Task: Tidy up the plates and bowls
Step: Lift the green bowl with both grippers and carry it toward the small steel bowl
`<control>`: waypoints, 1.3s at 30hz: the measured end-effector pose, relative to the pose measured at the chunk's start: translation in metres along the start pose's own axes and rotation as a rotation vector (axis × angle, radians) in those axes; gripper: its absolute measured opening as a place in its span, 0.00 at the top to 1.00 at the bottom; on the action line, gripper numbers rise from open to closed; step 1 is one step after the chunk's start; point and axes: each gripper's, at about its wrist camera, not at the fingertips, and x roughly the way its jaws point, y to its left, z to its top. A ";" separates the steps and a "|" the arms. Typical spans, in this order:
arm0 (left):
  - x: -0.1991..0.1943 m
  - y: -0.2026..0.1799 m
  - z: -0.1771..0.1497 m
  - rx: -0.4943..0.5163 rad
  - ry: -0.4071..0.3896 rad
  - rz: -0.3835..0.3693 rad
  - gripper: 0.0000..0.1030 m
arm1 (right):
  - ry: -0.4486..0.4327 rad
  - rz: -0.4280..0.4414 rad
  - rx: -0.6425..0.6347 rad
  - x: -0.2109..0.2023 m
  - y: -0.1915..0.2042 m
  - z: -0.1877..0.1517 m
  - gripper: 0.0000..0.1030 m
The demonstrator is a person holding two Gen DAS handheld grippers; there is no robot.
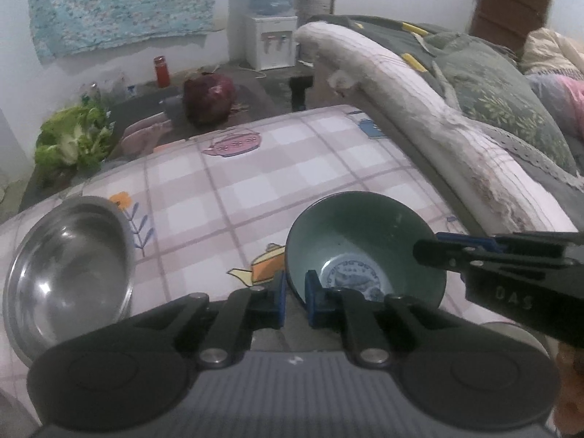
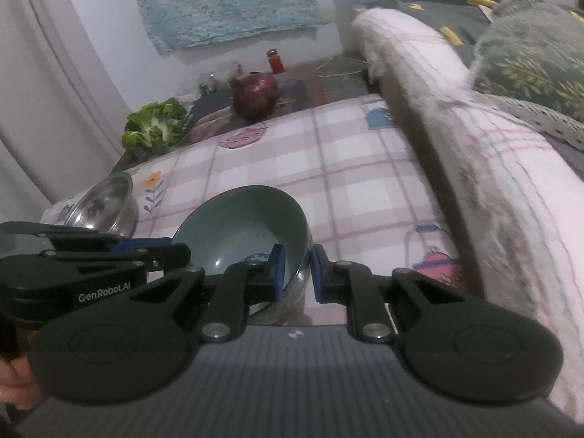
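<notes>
- We find the green bowl [image 1: 365, 248] on the checked tablecloth [image 1: 255, 189], near the front edge of the table, with the padded sofa arm [image 1: 419, 109] to its right.
- The left gripper [image 1: 295, 294] is clenched on the bowl's near-left rim: one blue pad sits outside the wall and the other inside.
- The right gripper [image 2: 295, 270] is likewise clamped on the rim, on the bowl's right side (one pad inside, one outside). Both claws therefore grasp the same bowl.
- In the right wrist view, a shiny metal surface shows beneath the green bowl at its near edge. We cannot tell whether this is a second vessel it is nested in or only a reflection.
- The steel bowl [image 1: 69, 266] stands apart at the left of the cloth, untouched and empty.
- No plates are visible in either view.
- We judge the task to be at an early stage: the two bowls are not yet grouped, and the green bowl is gripped but apparently not lifted.
- Remaining work, as we judge it: carry the green bowl to its place, probably toward the steel bowl, then release both grips.
</notes>
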 end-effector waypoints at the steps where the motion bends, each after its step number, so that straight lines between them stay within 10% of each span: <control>1: 0.001 0.002 0.001 -0.008 0.003 -0.002 0.89 | -0.001 -0.003 -0.007 0.003 0.003 0.001 0.86; 39: 0.038 0.003 0.004 -0.084 0.097 -0.008 0.82 | 0.056 0.027 0.061 0.035 -0.004 0.003 0.84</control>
